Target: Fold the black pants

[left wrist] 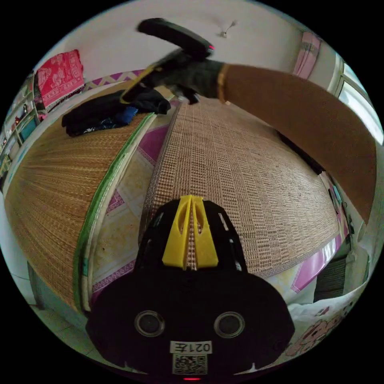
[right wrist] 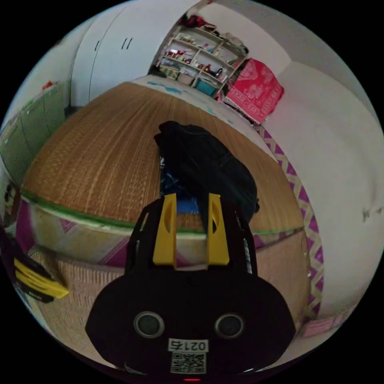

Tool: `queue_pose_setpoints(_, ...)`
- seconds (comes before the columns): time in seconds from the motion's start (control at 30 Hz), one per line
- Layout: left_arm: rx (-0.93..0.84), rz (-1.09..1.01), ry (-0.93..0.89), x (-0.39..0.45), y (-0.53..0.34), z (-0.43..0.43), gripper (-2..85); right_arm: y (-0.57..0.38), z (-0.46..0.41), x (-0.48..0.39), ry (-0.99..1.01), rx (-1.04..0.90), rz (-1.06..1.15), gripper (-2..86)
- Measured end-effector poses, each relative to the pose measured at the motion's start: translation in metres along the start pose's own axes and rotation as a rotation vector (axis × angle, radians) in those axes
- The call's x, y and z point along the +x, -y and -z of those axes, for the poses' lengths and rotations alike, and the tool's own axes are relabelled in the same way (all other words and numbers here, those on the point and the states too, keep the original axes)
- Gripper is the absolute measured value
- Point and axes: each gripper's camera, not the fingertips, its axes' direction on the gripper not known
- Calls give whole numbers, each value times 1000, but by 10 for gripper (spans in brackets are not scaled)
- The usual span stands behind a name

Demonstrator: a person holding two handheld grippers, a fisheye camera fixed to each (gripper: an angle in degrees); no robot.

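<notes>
A heap of black pants (right wrist: 208, 164) lies on a bamboo mat (right wrist: 100, 160), with a blue garment (right wrist: 182, 204) showing under its near edge. My right gripper (right wrist: 192, 198) is open, its jaws standing at the near edge of the heap with dark cloth beside one of them. In the left gripper view that gripper (left wrist: 134, 86), held by a gloved hand (left wrist: 192, 76), reaches the same black pants (left wrist: 108, 110). My left gripper (left wrist: 191, 199) is shut on nothing, hovering over a lighter woven mat (left wrist: 248, 168). It shows again (right wrist: 38, 280) low at one side.
A purple-patterned sheet (left wrist: 132, 188) runs between the two mats. A brown sleeve (left wrist: 304, 116) crosses above the woven mat. A red cloth (right wrist: 254, 90) hangs on the wall beside cluttered shelves (right wrist: 200, 60) and a white wardrobe (right wrist: 108, 52). A window (left wrist: 356, 96) is at one side.
</notes>
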Motion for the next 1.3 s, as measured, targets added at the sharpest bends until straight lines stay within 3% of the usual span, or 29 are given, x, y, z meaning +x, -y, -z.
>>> queue_pose_setpoints(0.27,-42,56,-115,-38,-6,17,-10,140,-77,-18,-64,-172,173,153)
queue_pose_setpoints(0.37,-42,59,-151,-49,-10,26,-10,169,-95,-17,-28,-267,130,131)
queue_pose_setpoints(0.57,-42,53,-150,-61,-17,44,-10,177,-78,17,122,-191,-93,44)
queue_pose_setpoints(0.73,-38,12,-76,-58,-22,60,-10,154,-27,98,332,-56,-388,22)
queue_pose_setpoints(0.9,-47,9,-56,-64,-27,73,-10,111,61,167,294,67,-589,16)
queue_pose_setpoints(1.03,-47,-4,-20,-66,-31,86,-10,67,165,190,183,89,-611,14)
queue_pose_setpoints(1.17,-52,36,-103,-84,-34,97,-10,31,242,157,28,-14,-525,13)
queue_pose_setpoints(1.3,-34,70,-202,-100,-39,108,-10,-14,266,36,-79,-257,-329,16)
